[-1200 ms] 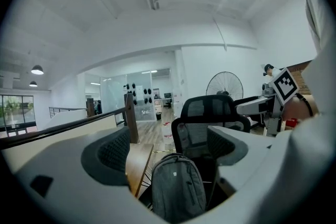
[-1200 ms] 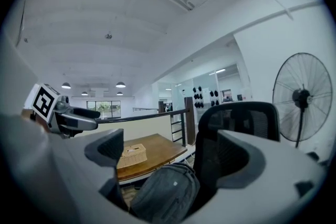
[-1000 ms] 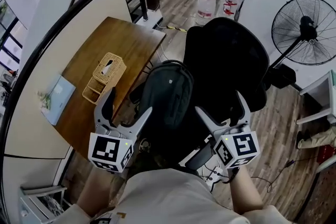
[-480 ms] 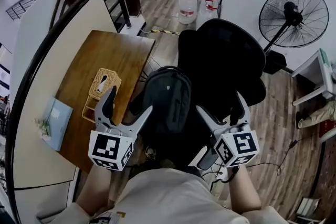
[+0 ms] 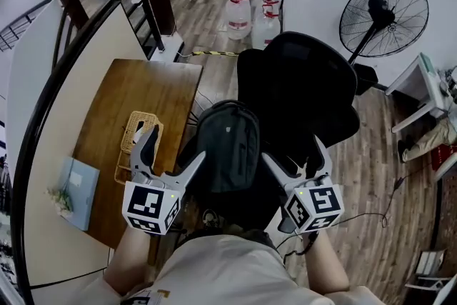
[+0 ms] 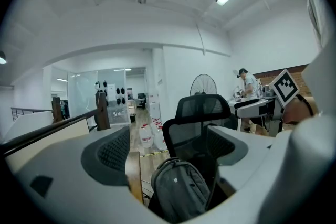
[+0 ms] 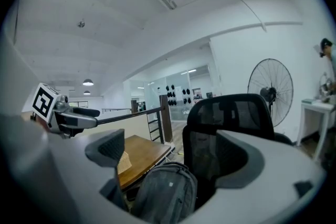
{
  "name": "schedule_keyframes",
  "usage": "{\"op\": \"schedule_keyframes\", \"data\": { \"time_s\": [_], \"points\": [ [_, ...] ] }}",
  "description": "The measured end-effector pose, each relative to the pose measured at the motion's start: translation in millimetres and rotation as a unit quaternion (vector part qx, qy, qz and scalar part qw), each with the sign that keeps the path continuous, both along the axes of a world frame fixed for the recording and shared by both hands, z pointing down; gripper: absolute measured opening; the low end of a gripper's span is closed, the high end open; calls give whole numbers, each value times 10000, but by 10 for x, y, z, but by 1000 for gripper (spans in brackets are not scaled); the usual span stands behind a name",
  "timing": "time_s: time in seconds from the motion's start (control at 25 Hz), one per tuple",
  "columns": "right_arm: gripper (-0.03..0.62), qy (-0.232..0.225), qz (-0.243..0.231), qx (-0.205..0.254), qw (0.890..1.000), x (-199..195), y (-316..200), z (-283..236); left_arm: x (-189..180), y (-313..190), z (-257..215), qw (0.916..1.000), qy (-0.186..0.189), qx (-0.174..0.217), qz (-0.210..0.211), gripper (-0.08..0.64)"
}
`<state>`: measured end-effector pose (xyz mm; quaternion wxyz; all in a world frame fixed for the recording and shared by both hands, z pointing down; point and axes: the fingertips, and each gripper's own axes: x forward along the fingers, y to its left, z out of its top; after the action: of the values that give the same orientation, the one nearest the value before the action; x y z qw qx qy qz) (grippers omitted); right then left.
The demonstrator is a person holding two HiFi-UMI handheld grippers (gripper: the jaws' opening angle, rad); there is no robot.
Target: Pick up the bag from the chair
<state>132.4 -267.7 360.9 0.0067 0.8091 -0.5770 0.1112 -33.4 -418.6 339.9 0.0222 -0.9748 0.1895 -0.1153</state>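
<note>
Approach seems to be the step in hand. In the head view my left gripper (image 5: 176,145) and right gripper (image 5: 293,151) hover just above the grey bag (image 5: 227,150), one on each side. Both have their jaws spread wide and hold nothing. The bag stands upright on the seat of the black chair (image 5: 296,93), leaning against its backrest. The wooden desk (image 5: 136,103) is just beside it on my left.

In the left gripper view the bag sits low between my parted jaws, and its loop handle (image 6: 168,161) shows at the top. I judge that loop to be the best hold. I should bring one gripper down over it with the jaws straddling the strap, then close fully before lifting. The lift should go straight up, so the bag clears the backrest without catching the armrest or the desk edge.

In the right gripper view the bag also lies between the open jaws, slightly left of centre. This gripper could steady the bag's side, or take the handle instead.

By my count there is one bag, one chair, one desk and two grippers. There is also one wicker basket (image 5: 139,136) on the desk and one standing fan (image 5: 382,18). I can make out about three water jugs (image 5: 238,11) on the floor beyond, though there may be more.
</note>
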Motion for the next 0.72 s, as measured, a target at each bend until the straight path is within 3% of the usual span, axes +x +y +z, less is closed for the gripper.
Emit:
{"op": "schedule_keyframes", "data": {
  "time_s": [0.24,0.4,0.72],
  "points": [
    [540,-45,-120,-82,9999,14,-84,20,35,-72,-4,9999,76,-73,-58,450],
    [518,-656,-141,-70,9977,162,-191,211,158,-191,220,9997,-171,-166,-19,450],
    [515,-764,-219,-573,9952,604,-693,782,514,-598,845,9959,-604,-669,-78,449]
  ]
}}
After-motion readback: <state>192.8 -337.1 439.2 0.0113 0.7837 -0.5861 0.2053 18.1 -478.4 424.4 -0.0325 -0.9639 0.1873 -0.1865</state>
